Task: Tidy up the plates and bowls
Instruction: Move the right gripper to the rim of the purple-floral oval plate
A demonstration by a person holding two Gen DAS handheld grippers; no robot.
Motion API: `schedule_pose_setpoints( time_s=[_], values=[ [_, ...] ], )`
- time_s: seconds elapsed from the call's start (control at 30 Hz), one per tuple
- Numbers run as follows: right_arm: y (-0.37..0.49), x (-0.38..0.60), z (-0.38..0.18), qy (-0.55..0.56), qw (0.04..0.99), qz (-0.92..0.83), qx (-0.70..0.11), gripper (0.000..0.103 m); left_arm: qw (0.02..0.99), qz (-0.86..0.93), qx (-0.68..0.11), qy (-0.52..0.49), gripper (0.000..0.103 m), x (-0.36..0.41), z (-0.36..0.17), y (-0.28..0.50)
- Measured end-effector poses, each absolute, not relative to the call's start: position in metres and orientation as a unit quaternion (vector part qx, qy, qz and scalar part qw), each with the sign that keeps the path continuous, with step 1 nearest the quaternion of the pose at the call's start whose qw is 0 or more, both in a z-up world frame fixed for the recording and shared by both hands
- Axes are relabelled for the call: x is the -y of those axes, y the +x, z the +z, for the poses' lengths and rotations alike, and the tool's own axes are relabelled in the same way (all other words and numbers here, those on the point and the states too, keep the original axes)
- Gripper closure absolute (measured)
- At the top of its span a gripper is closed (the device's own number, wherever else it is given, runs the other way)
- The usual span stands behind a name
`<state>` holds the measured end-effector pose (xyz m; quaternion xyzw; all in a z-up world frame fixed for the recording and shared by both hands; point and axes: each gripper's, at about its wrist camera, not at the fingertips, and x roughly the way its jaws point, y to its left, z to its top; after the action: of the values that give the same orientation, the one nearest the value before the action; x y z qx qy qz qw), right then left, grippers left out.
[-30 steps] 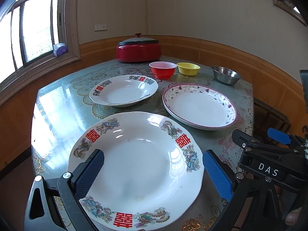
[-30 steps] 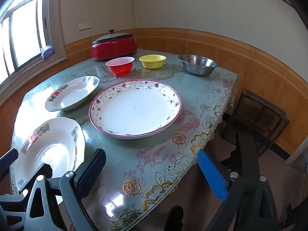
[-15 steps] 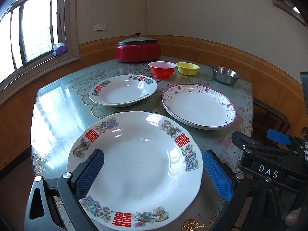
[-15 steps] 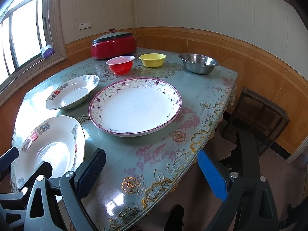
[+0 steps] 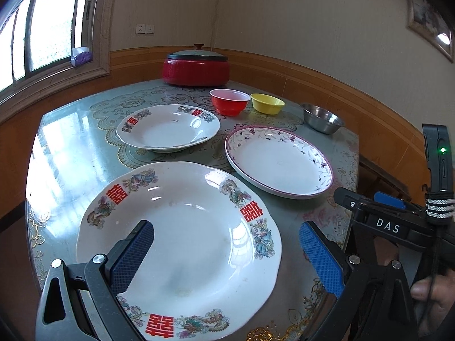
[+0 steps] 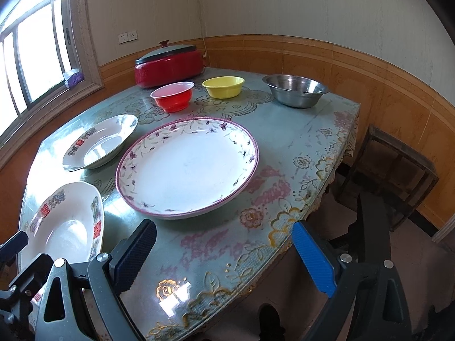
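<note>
A large white plate with red characters [image 5: 182,236] lies at the table's near edge, and my open left gripper [image 5: 224,258] hovers over its near half with nothing held. Behind it sits a smaller matching plate [image 5: 167,128]. To the right lies a floral plate with a pink rim [image 5: 278,162] [image 6: 187,167]. A red bowl [image 5: 229,101], a yellow bowl [image 5: 267,103] and a steel bowl [image 5: 322,118] line the far side. My right gripper [image 6: 224,255] is open above the table's near corner, short of the floral plate.
A red lidded cooker [image 5: 196,66] stands at the back by the wall. A wooden stool [image 6: 395,164] stands on the floor to the right of the table. The patterned tablecloth [image 6: 284,147] ends at a corner near my right gripper. A window [image 5: 42,28] is at left.
Both grippers have drifted slightly; the left view has lifted a little, so the plates sit a touch lower in frame. Nothing has been grasped or moved.
</note>
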<state>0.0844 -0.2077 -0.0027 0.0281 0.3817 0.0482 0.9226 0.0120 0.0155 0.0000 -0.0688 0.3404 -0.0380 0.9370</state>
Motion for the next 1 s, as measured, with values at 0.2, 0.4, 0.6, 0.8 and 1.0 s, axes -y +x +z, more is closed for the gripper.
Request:
schedule_pose_setpoints(
  time_s=[0.2, 0.4, 0.6, 0.8, 1.0],
  values=[
    [0.130, 0.237, -0.001, 0.013, 0.910, 0.109, -0.400, 0.005, 0.929, -0.045, -0.357, -0.088, 0.000, 0.009, 0.000, 0.037],
    [0.187, 0.256, 0.001, -0.004, 0.892, 0.204, -0.403, 0.011, 0.928, -0.015, -0.353, -0.120, 0.000, 0.031, 0.003, 0.067],
    [0.242, 0.263, -0.003, -0.037, 0.862, 0.288, -0.415, 0.035, 0.924, 0.024, -0.359, -0.126, 0.000, 0.064, 0.009, 0.089],
    [0.286, 0.254, -0.016, -0.079, 0.826, 0.355, -0.429, 0.047, 0.910, 0.097, -0.391, -0.097, 0.000, 0.094, 0.006, 0.099],
    [0.322, 0.222, -0.028, -0.121, 0.803, 0.390, -0.434, 0.053, 0.896, 0.129, -0.411, -0.106, 0.000, 0.099, -0.002, 0.092]
  ],
)
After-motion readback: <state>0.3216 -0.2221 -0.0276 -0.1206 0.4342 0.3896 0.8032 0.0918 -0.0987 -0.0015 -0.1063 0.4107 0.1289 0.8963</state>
